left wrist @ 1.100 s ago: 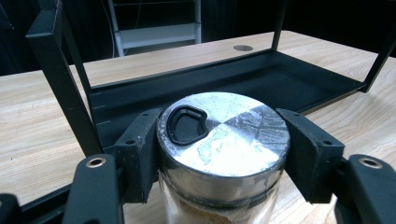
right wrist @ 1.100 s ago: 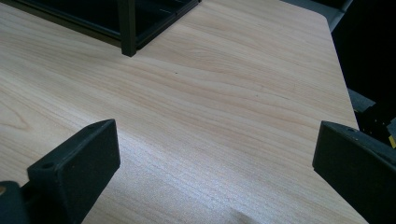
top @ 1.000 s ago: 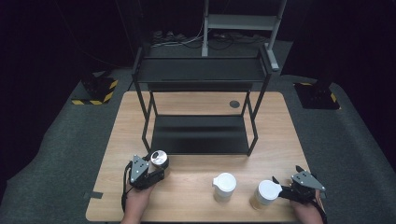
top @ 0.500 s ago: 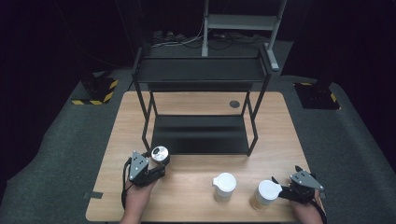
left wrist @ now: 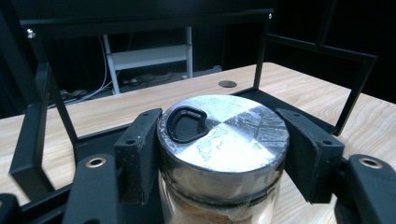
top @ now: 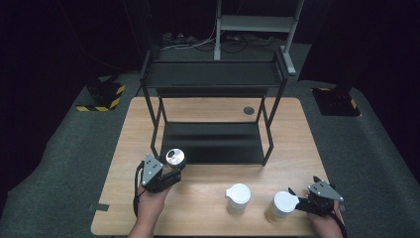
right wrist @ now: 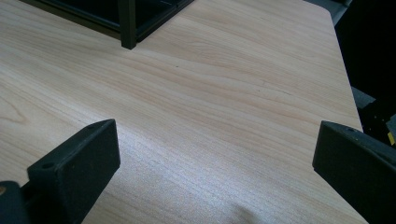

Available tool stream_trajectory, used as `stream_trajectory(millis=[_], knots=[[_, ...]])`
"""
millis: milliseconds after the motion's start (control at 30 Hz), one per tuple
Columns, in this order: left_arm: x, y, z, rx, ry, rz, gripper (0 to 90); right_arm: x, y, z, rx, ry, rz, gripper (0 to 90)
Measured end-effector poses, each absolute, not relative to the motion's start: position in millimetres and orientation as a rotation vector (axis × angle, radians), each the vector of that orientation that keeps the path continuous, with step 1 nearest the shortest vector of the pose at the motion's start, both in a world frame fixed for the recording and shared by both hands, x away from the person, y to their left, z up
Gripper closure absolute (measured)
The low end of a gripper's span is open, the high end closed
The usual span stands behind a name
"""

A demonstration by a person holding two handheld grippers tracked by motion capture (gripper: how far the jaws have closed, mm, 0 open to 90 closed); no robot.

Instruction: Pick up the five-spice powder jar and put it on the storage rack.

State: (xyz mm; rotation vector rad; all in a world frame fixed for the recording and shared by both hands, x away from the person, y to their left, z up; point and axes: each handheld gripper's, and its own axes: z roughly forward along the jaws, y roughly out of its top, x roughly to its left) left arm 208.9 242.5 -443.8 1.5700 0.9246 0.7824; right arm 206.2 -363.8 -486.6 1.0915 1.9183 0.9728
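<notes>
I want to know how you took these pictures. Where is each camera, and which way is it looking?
High view: sits above the person's side, looks forward and down at the table and black shelf; both forearms, left gripper and right gripper show.
Left gripper view: rides the left gripper, looks along its jaws at the jar between them.
Right gripper view: rides the right gripper, looks across bare tabletop; its jaws stand wide apart.
Shared: the jar appears in the high and left gripper views.

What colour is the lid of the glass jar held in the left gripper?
Silver metal lid with a black flip tab, clearest in the left gripper view.
</notes>
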Motion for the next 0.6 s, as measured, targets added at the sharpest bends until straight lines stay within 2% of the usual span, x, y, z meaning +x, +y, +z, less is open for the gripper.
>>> stream_trajectory(millis=[600], knots=[[223,234,-436,1.566,0.936,0.779,34.8,206,-364,-487,1.088,1.92,0.974,0.0]])
